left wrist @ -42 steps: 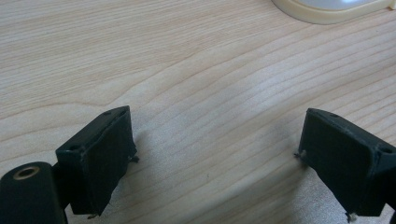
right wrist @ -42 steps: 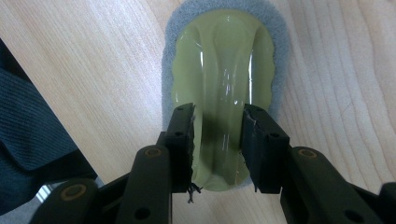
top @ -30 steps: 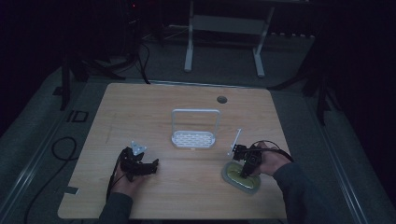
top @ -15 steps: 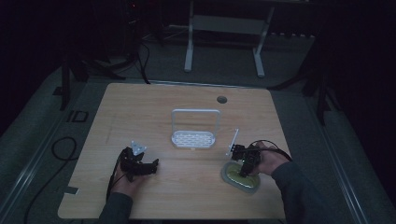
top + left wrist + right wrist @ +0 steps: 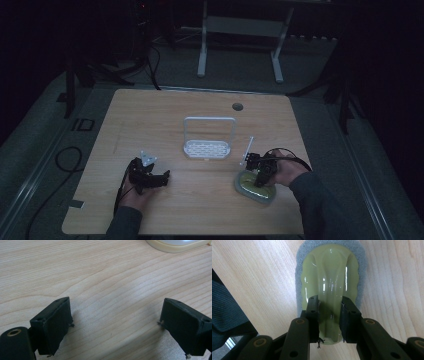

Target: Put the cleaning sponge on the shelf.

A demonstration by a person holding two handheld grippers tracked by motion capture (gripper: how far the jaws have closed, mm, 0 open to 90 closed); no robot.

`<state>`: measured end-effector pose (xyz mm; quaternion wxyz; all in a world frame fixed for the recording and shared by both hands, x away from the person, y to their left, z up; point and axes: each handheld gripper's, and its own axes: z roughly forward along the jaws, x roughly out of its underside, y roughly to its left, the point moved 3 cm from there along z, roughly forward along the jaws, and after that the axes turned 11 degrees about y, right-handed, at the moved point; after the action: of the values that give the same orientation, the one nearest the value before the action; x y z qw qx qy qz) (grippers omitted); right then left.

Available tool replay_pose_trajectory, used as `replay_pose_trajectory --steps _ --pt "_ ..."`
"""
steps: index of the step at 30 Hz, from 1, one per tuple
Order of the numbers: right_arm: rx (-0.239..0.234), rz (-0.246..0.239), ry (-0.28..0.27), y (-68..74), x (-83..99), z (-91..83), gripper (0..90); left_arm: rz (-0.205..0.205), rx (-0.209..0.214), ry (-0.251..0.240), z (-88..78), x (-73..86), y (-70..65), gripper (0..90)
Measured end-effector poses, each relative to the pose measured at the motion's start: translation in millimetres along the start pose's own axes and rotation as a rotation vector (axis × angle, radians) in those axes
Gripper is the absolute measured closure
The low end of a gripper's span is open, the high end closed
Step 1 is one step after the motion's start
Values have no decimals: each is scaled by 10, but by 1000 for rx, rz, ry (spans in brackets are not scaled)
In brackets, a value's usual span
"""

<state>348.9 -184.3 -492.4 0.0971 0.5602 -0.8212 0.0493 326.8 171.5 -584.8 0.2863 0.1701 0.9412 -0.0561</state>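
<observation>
Tongs on the right [image 5: 329,322] are clamping the yellow scrubber's [image 5: 329,280] ridge on the tabletop [image 5: 200,200]; left tongs [image 5: 115,325] are gaping wide, holding nothing.

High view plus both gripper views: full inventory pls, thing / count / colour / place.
scrubber: 1, yellow-green glossy handle on a grey pad, near right part of the table, under the right gripper
rack: 1, white, perforated base with an upright hoop frame, middle of the table
table: 1, light wood, round dark hole near its far edge
metal frame: 1, pale grey, on the floor beyond the table
cable: 1, black, on the floor left of the table
left gripper: 1, black, near left part of the table, jaws wide apart over bare wood
right gripper: 1, black, jaws either side of the scrubber's raised handle ridge, just been closing on it
sleeves: 2, dark, at the near edge
</observation>
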Motion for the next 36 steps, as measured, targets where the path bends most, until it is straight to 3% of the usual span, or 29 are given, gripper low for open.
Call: replay_pose_trajectory --steps 16,36 --pt "48 -37 -32 32 -149 -142 718 0 0 0 0 0 0 104" --pt "179 -114 -94 68 -372 -298 718 -2 0 1 -1 0 -1 103"
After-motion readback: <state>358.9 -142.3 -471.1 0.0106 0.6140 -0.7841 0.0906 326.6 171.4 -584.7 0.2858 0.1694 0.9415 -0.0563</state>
